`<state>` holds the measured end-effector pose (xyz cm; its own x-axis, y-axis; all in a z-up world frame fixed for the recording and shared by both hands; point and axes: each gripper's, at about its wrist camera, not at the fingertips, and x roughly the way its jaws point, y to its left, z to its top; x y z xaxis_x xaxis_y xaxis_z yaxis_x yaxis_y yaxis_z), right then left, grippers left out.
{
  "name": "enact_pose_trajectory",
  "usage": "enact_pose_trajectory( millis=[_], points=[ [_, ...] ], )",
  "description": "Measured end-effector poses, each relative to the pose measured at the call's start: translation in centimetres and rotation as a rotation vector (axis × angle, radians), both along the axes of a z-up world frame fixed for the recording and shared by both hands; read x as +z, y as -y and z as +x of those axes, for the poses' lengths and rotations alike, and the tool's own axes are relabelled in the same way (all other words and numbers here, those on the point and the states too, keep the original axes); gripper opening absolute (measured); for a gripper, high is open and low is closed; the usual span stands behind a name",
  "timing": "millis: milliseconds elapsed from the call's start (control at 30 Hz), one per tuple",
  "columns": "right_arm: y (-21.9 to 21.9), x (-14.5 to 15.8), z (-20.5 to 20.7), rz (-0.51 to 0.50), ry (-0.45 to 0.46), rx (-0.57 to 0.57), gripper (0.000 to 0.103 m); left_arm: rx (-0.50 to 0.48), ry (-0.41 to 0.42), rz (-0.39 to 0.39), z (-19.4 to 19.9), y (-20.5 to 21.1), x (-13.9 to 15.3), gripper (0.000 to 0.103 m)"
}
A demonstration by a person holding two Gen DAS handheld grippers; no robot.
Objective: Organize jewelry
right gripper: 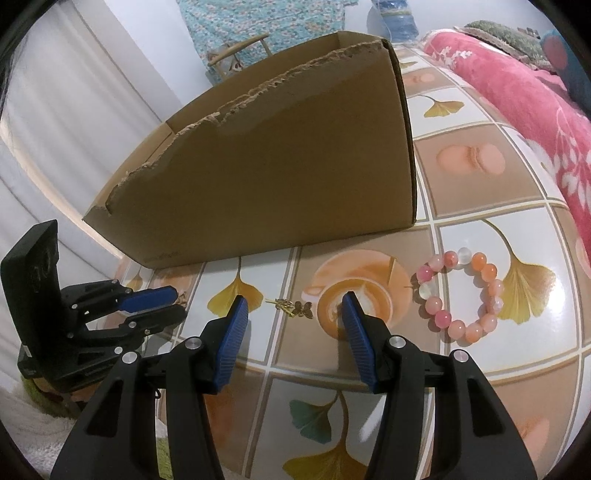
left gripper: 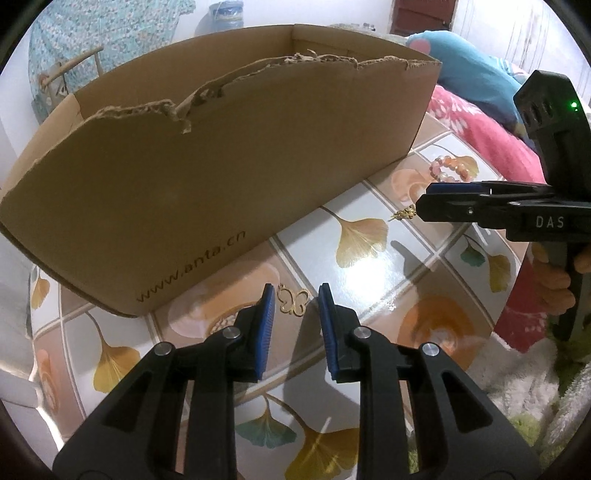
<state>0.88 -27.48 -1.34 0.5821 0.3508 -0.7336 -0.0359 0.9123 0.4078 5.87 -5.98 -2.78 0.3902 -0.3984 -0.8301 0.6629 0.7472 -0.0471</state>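
Observation:
A gold butterfly piece [left gripper: 293, 301] lies on the table just past my open left gripper [left gripper: 295, 295], between its blue pads. A second small gold butterfly piece [right gripper: 293, 308] lies between the fingers of my open right gripper [right gripper: 293, 306]; in the left wrist view it [left gripper: 404, 213] sits at the tip of the right gripper [left gripper: 424, 201]. A pink and orange bead bracelet [right gripper: 460, 293] lies to the right; it also shows in the left wrist view [left gripper: 452, 168]. A torn cardboard box [left gripper: 221, 177] stands behind, also in the right wrist view [right gripper: 266, 170]. The left gripper [right gripper: 177, 302] shows at the left of the right wrist view.
The table [right gripper: 461, 177] has a glossy tile-pattern cover with ginkgo leaves. A pink floral blanket [right gripper: 524, 110] lies at the right, with a blue plush [left gripper: 465, 62]. A wooden chair [right gripper: 236, 51] and a water jug [right gripper: 393, 16] stand behind the box.

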Motion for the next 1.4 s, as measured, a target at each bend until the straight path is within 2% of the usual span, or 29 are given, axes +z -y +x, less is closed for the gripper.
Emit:
enact_pose_trajectory(
  millis=[233,400,767,800,833,1067,1233,1400],
  points=[
    [0.3,-0.1,-0.1,0.005,0.004,-0.003,0.052,-0.001,0.010,0.005,-0.2,0.3,-0.1,0.022],
    [0.3,-0.1,-0.3,0.006,0.005,-0.009,0.052,0.012,0.026,0.023,-0.3,0.3,0.0,0.014],
    [0.5,0.2,-0.9,0.003,0.012,-0.018,0.052,0.006,0.042,0.024,-0.6,0.2,0.0,0.013],
    [0.6,0.2,-1.0,0.003,0.012,-0.019,0.052,0.003,0.043,0.020,-0.7,0.1,0.0,0.007],
    [0.6,0.3,-1.1,0.001,0.013,-0.019,0.052,0.000,0.041,0.017,-0.7,0.1,0.1,0.006],
    [0.4,1.0,-1.5,-0.024,0.031,-0.002,0.052,0.000,0.037,0.021,-0.7,0.1,0.0,0.006],
    [-0.5,1.5,-1.8,-0.069,0.051,0.051,0.051,-0.008,0.042,0.022,-1.0,-0.2,0.1,0.006],
    [-2.0,1.3,-1.7,-0.161,0.058,0.096,0.033,-0.015,0.042,0.021,-1.1,-0.3,0.1,0.006]
  ],
)
